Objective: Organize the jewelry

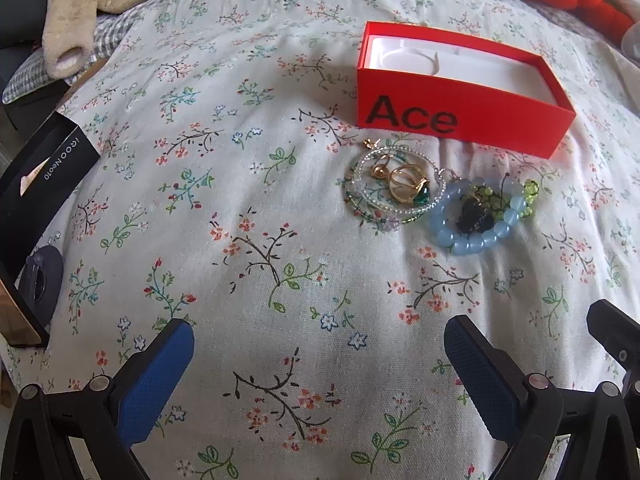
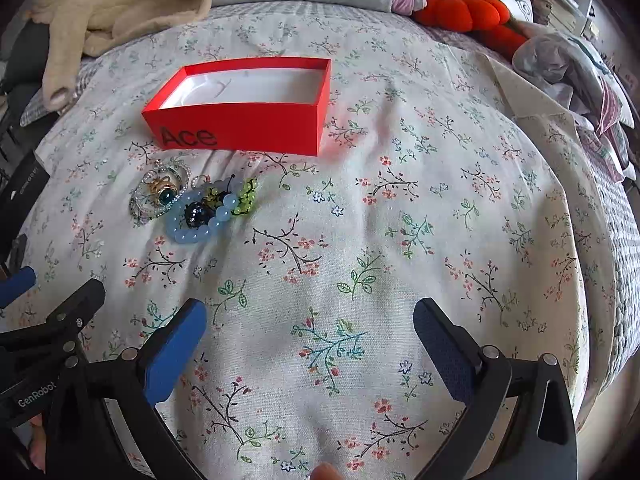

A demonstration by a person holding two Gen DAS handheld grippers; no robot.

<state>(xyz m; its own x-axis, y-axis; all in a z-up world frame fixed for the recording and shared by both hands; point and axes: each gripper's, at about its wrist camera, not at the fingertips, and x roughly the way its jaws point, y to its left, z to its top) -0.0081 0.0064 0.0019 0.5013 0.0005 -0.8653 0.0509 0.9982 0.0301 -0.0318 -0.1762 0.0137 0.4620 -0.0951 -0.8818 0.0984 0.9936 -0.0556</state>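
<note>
1. The jewelry pile [image 1: 436, 204] lies on the floral bedspread [image 1: 248, 248], just in front of the red Ace box [image 1: 460, 120] near its lettered end, apart from the wall as far as I can tell. The box sits open with a bare white insert.
2. Within the pile, the blue bead bracelet [image 1: 476, 220] is on the side toward my right tool, ringing a dark beaded piece; the gold rings [image 1: 404, 184], one with a green stone, sit inside a clear bead bracelet on the far side.
3. The pile's long axis runs roughly parallel to the box's lettered wall.
4. From my left tool [image 1: 320, 344] the pile is ahead and somewhat right. From my right tool [image 2: 310, 320] it is ahead and well to the left [image 2: 192, 204].
5. I judge the left tool nearer and better lined up.
6. Both tools are spread wide, holding nothing.
</note>
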